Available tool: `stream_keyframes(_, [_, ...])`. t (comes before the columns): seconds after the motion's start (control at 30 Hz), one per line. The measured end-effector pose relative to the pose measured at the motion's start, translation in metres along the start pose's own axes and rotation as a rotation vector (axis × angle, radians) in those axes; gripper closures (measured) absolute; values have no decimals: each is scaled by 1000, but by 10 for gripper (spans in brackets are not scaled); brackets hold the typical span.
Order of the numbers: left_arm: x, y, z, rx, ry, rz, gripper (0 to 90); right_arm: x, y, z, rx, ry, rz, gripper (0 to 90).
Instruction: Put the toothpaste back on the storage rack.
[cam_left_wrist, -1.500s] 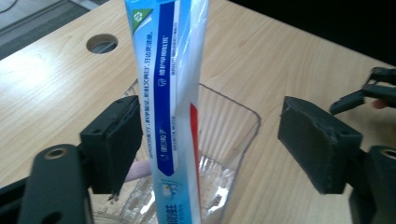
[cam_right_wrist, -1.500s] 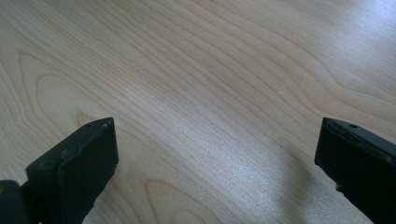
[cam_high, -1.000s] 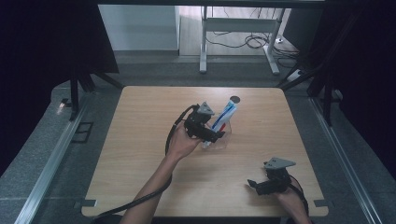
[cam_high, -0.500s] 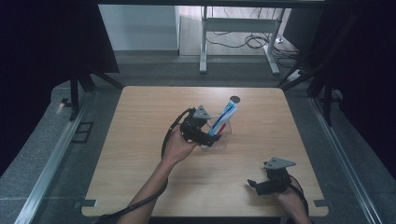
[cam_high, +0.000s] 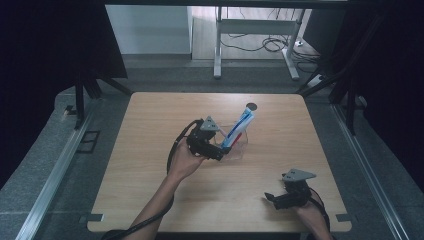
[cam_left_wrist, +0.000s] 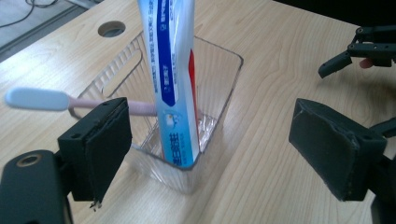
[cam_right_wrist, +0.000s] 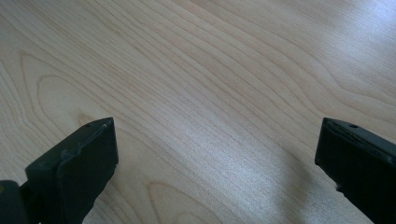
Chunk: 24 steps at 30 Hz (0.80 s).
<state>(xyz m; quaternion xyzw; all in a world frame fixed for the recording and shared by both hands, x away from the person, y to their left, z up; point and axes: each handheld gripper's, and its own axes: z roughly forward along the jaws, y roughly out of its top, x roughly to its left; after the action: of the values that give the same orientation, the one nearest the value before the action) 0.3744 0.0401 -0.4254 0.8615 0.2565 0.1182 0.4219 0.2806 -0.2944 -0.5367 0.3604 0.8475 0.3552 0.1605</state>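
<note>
one toothpaste tube (cam_left_wrist: 170, 79) and toothbrush (cam_left_wrist: 56, 100) crowd the clear holder (cam_left_wrist: 219, 88).

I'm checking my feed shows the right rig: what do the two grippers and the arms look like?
Both grippers are black. The left gripper and right gripper each carry a grey three-cornered plate on top and trail a black cable. Their fingers are flat, squared black pads with worn edges. The forearms are bare, no sleeves in view.

One wooden table (cam_high: 150, 200) with one round cable hole (cam_high: 251, 106), one clear plastic holder (cam_left_wrist: 219, 88), one blue-and-white toothpaste tube (cam_left_wrist: 170, 70) standing in it, one pink toothbrush (cam_left_wrist: 39, 99), two handheld grippers, left gripper (cam_high: 218, 150), right gripper (cam_high: 272, 197)
</note>
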Motion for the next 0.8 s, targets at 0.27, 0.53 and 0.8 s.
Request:
stream_keyframes(0.27, [0,-10,-8,2,13,-8,131,1,0,-1,-5,-2,-2,0])
stream_keyframes(0.53, [1,-21,-14,10,25,-16,131,1,1,0,-6,-3,-2,0])
stream_keyframes(0.8, [1,-32,-19,13,37,-24,131,1,0,1,-4,-4,-3,0])
